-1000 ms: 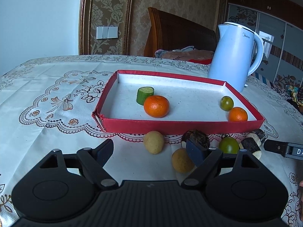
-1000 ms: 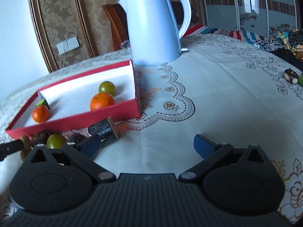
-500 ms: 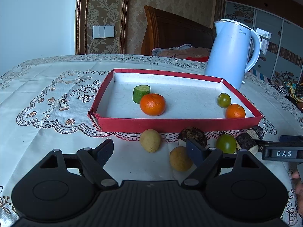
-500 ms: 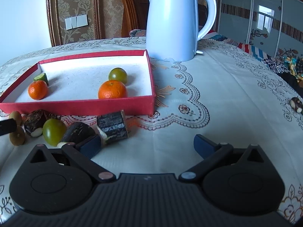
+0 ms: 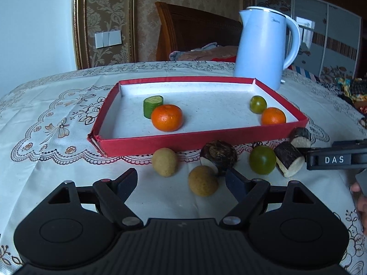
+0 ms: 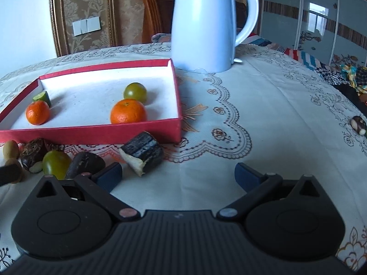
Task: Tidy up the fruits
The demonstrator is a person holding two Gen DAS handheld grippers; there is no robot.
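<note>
A red tray (image 5: 201,138) (image 6: 91,131) holds two oranges (image 5: 167,117) (image 5: 273,116), a green fruit (image 5: 258,104) and a cucumber piece (image 5: 153,106). In front of it on the cloth lie two tan round fruits (image 5: 164,161) (image 5: 203,180), a dark brown fruit (image 5: 219,155), a green fruit (image 5: 262,159) and two dark cut pieces (image 5: 289,161) (image 6: 143,152). My left gripper (image 5: 181,181) is open and empty, just short of the tan fruits. My right gripper (image 6: 177,175) is open and empty, its left finger beside a dark piece (image 6: 86,161).
A pale blue kettle (image 5: 266,48) (image 6: 206,23) stands behind the tray's right corner. A small brown nut (image 6: 358,125) lies far right on the tablecloth. A wooden chair back (image 5: 195,29) stands behind the table.
Both grippers have drawn closer to the loose fruits in front of the tray. The right gripper has swung left, toward the dark cut pieces. Both stay open.
</note>
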